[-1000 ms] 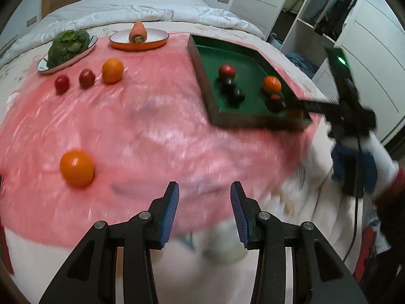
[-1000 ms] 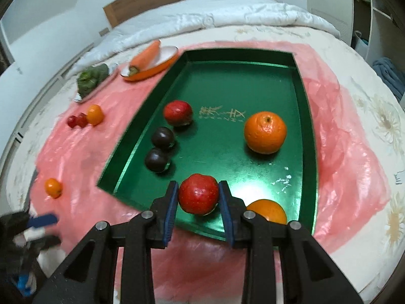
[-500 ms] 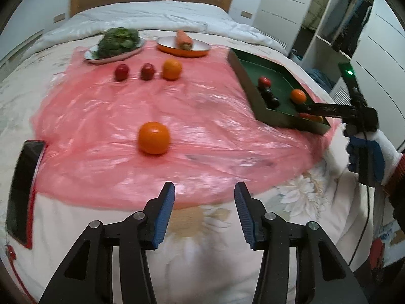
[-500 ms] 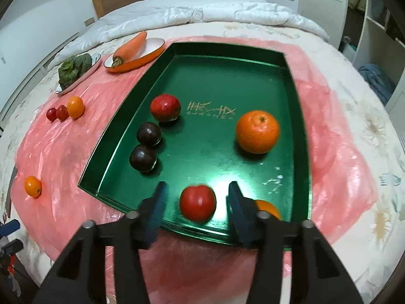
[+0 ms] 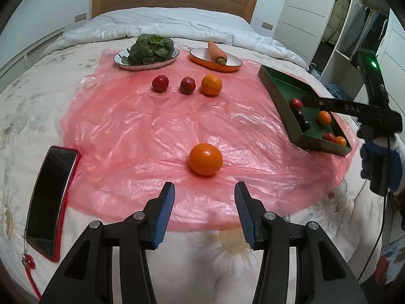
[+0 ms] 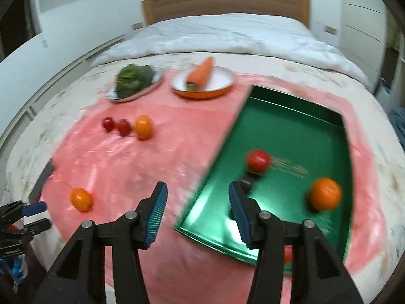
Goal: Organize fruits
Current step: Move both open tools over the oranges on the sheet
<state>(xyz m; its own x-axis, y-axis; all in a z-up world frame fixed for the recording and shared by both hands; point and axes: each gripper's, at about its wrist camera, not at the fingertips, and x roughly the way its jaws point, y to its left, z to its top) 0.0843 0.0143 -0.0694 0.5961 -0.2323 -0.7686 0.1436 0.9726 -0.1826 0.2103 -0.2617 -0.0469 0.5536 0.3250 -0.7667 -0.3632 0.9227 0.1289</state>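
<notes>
My left gripper is open and empty, and a loose orange lies on the pink sheet just beyond its fingertips. Farther back two red fruits and another orange sit in a row. The green tray at the right holds several fruits. In the blurred right wrist view my right gripper stands open with nothing between its fingers, over the left rim of the tray. A red apple and an orange rest inside; dark fruit is partly hidden behind the right finger.
A phone in a red case lies left of the sheet. At the back stand a plate of leafy greens and an orange dish with a carrot. Everything rests on a bed; open shelves stand at the right.
My right gripper let go of the red apple in the tray, opened wide and drew back to the left. My left gripper swung toward the lone orange and opened a little more.
</notes>
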